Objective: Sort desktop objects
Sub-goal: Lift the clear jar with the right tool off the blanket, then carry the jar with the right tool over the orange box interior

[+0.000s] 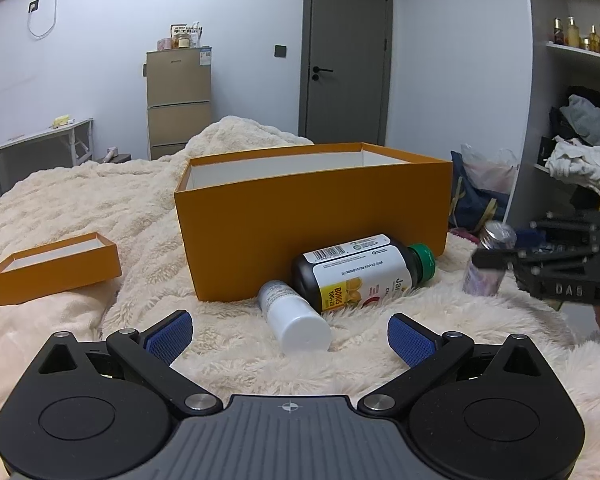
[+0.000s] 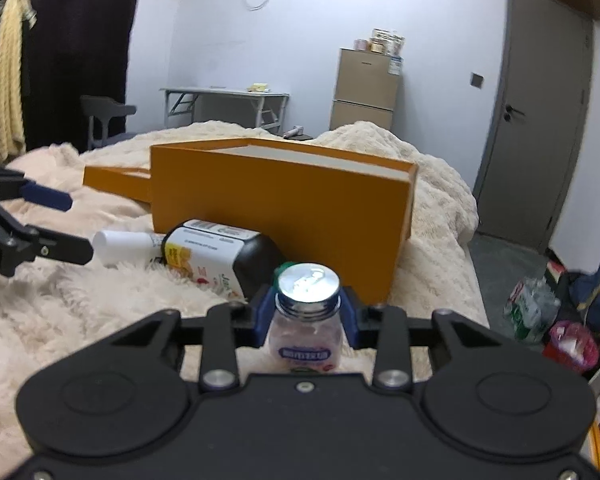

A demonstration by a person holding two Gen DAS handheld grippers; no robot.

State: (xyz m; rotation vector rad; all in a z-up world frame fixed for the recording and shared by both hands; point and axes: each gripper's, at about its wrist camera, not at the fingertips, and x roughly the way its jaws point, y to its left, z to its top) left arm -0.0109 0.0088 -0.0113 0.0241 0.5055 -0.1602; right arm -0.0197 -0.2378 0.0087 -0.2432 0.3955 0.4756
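left wrist view, left to right: a shallow orange cardboard lid (image 1: 52, 270) lies at 9 o'clock on the cream fleece blanket (image 1: 80, 208); the left gripper (image 1: 290, 334) gapes wide and empty at 6 o'clock, facing a white plastic bottle (image 1: 294, 322) and a dark green-capped vitamin bottle (image 1: 362, 270) lying against the open orange cardboard box (image 1: 312, 220). at 3 o'clock, the right gripper (image 2: 306, 316) pinches a small clear silver-capped bottle (image 2: 306, 320) upright.

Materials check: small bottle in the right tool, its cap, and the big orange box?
Small bottle: translucent, pinkish contents show through; plastic or glass, unclear. Its cap: mirror-bright silver with ribbed skirt, looks like metal or metallised plastic. Orange box: matte orange outside, white inside, thin crisp walls, likely paperboard.
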